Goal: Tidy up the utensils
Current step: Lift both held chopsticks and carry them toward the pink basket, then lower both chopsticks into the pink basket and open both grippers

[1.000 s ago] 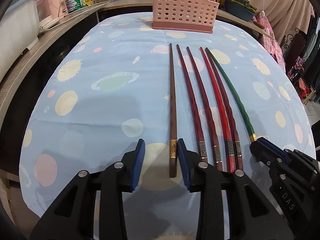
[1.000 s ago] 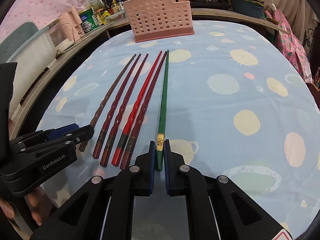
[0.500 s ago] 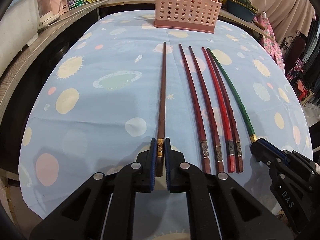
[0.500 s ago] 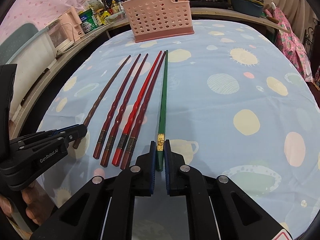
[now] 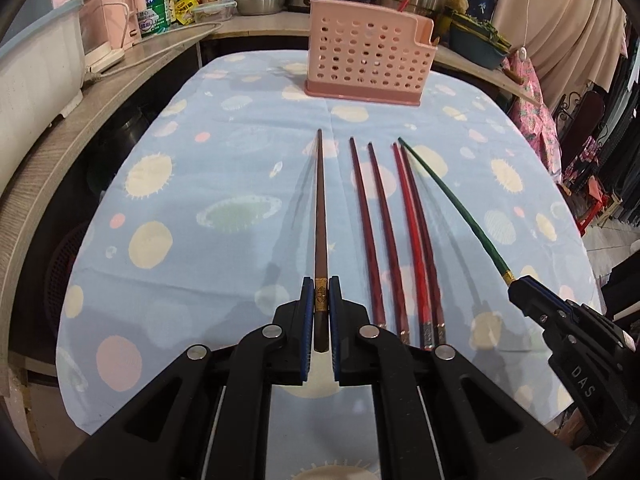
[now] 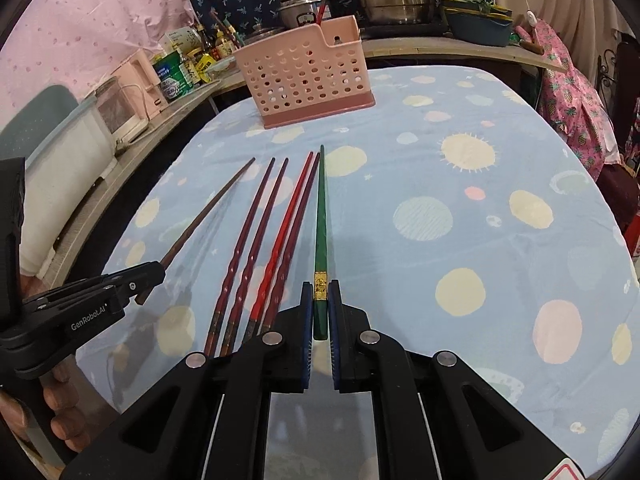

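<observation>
My left gripper (image 5: 321,300) is shut on a brown chopstick (image 5: 320,208) near its gold band and holds it lifted above the cloth. My right gripper (image 6: 320,300) is shut on a green chopstick (image 6: 320,216), also lifted. Several dark red and bright red chopsticks (image 5: 400,232) lie side by side on the table between the two held ones; they also show in the right wrist view (image 6: 272,248). A pink perforated utensil basket (image 5: 368,64) stands at the far end of the table, also seen in the right wrist view (image 6: 308,72).
The table has a light blue patterned cloth (image 5: 224,216). A counter (image 5: 120,80) with bottles, pots and appliances curves round its left and far sides. Pink floral fabric (image 6: 576,96) hangs at the right.
My left gripper closed on the brown chopstick and lifted it away to the left of the row. My right gripper, shut throughout, has raised the green chopstick off the cloth.
</observation>
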Demonstrator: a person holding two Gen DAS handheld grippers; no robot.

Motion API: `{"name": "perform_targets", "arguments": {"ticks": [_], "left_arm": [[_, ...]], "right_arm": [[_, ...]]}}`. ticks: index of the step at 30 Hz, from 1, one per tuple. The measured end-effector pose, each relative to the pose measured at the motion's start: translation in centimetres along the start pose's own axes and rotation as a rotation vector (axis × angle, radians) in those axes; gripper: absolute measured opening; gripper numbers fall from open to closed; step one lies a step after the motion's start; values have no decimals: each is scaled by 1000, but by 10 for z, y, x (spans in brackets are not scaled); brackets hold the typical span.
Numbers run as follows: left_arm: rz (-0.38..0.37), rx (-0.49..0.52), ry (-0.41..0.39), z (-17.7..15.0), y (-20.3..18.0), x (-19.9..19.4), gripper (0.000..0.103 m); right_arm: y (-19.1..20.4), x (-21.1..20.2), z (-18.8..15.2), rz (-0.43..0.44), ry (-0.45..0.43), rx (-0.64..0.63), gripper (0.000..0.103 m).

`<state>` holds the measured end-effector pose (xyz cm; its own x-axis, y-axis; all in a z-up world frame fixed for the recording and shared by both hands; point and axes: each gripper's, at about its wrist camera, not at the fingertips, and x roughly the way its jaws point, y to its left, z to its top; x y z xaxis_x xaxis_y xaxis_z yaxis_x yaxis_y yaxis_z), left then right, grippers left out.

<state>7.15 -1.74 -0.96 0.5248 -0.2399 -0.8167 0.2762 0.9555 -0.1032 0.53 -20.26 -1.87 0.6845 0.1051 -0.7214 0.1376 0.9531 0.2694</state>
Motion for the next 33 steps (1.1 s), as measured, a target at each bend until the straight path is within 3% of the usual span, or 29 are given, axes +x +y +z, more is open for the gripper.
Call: {"name": "perform_targets", "arguments": {"ticks": [13, 33], "left_arm": [[-5, -3, -113, 53, -1, -40, 7], [-14, -37, -300, 173, 2, -75, 7]], "right_arm": [[-12, -34, 69, 22, -160, 40, 7], [-15, -60, 172, 38, -360, 48, 7]]}}
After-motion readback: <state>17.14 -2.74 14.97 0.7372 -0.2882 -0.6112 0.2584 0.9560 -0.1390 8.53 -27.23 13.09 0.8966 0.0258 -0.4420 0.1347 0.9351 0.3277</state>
